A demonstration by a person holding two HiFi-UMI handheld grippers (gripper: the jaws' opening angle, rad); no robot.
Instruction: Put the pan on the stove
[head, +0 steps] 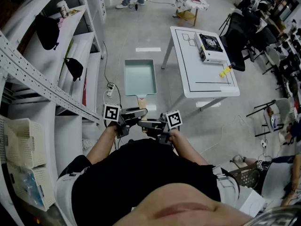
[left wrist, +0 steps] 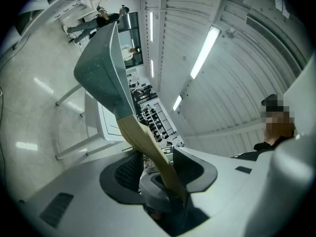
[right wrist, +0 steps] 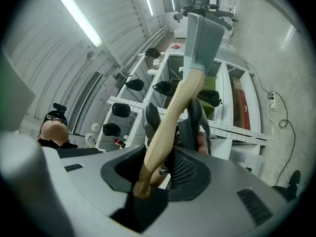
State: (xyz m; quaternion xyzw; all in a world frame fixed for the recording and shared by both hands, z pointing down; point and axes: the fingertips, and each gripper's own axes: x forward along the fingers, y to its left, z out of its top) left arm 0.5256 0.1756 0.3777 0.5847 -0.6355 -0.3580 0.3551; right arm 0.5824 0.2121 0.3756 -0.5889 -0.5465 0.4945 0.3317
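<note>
Over the grey floor, just ahead of the person, the pan (head: pixel 140 76) hangs in the air, clear of any surface. It is a shallow rectangular tray shape with rounded corners, pale blue-green inside and speckled grey-green on the underside in the left gripper view. A flat, light wooden handle (head: pixel 141 101) tapers back from its near edge toward the person.

Both grippers are on that handle, 1 from each side. The left gripper (left wrist: pixel 158 164) has the wood running between its 2 ribbed black pads, jaws clamped on it fairly wide. The right gripper (right wrist: pixel 155 167) is clenched on the handle end, with the wood pressed against its ribbed pad.

The stove (head: pixel 209 45), a flat black-and-silver tabletop unit, sits on the far right corner of the table (head: pixel 188 74), well apart from the pan. The table is white and rectangular, marked with thin black outlines, and a small yellow object (head: pixel 225 71) lies near its right edge.

White metal shelving (head: pixel 75 41) with perforated rails runs along the left, carrying black bags (head: pixel 74 67). 2 white plastic mesh baskets (head: pixel 21 145) sit on its lower level.
</note>
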